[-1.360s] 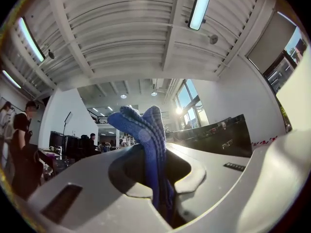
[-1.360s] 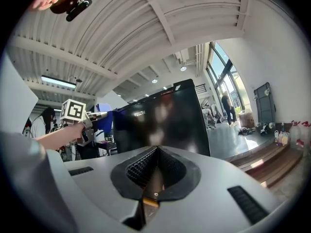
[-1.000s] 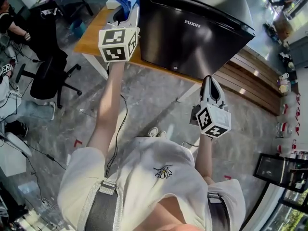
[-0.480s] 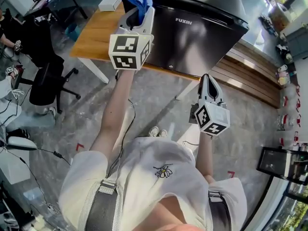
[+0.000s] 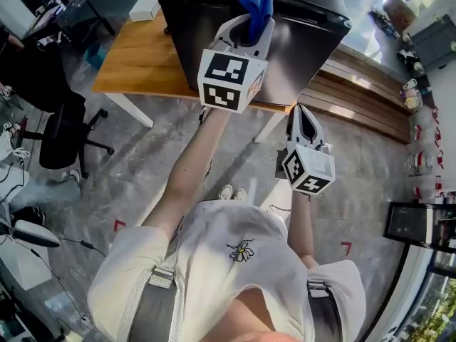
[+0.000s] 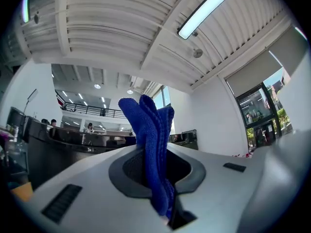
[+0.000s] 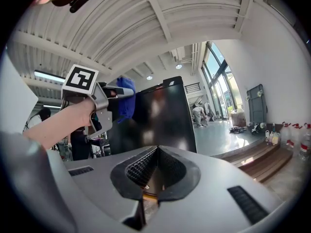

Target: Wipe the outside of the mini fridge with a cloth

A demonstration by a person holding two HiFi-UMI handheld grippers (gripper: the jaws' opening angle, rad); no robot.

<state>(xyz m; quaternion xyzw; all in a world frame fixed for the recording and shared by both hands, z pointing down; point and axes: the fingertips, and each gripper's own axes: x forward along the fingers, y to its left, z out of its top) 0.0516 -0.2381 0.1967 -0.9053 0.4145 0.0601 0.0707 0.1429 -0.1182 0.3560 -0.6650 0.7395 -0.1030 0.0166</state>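
Head view shows the black mini fridge (image 5: 313,45) standing on the right end of a wooden desk (image 5: 135,63). Its door is close to the desk's front edge. A blue cloth (image 5: 256,2) is up by the top of the fridge door. I cannot tell if it touches the door. The left tool (image 5: 251,26) is closed tight on the cloth, and the cloth sticks out past its tips. In the left gripper view, the cloth (image 6: 150,140) stands up between the two jaws of the left tool (image 6: 158,188).

The right tool (image 5: 301,114) is lower, by the desk's front edge near its right end, and not touching the fridge. In the right gripper view, the right tool (image 7: 155,161) has its jaws together with nothing in them.

A white box (image 5: 146,7) sits at the far left part of the desk. A black chair (image 5: 60,130) stands on the floor (image 5: 142,162) left of the desk.
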